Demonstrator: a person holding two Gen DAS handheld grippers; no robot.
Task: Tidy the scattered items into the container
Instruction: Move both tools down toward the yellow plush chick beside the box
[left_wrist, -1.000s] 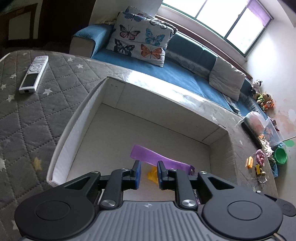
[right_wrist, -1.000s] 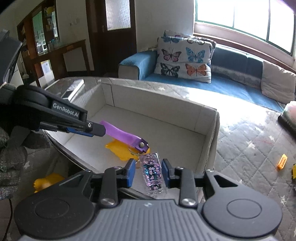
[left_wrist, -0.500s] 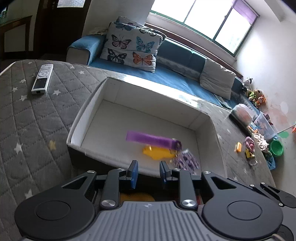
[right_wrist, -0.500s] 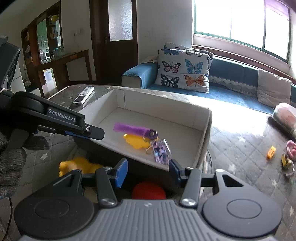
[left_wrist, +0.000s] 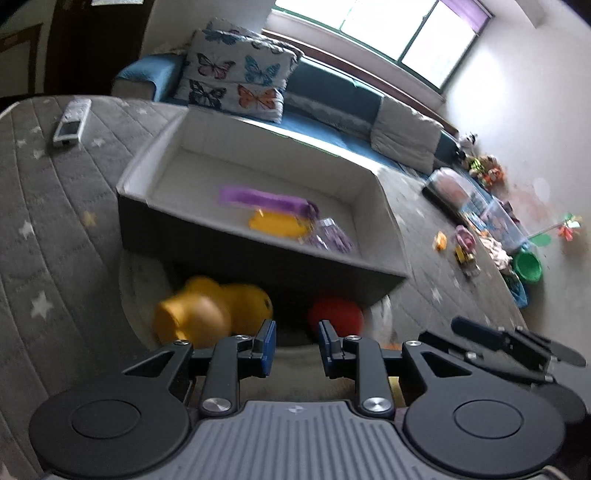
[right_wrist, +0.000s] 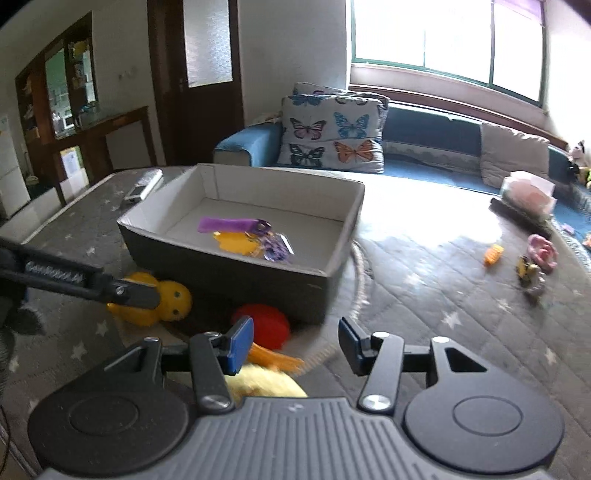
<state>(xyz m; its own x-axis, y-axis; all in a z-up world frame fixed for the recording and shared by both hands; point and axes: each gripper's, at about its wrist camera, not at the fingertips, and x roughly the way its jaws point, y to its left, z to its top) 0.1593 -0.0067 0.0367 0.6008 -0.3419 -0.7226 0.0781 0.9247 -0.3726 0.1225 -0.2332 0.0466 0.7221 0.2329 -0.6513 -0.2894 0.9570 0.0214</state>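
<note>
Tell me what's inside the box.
Inside the box: a purple strap, a flat yellow piece and a glittery charm. Its near wall hides the nearest strip of floor.

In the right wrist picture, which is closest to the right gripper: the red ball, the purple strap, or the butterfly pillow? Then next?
From the right gripper:
1. Red ball, just ahead, in front of the box.
2. Purple strap, inside the box.
3. Butterfly pillow, far back on the sofa.

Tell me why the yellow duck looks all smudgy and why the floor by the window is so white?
Left wrist view: the yellow duck and red ball are smeared by motion blur. Right wrist view: window light glares off the quilted mat beside the box, washing it out; the fisheye lens bends straight edges.
</note>
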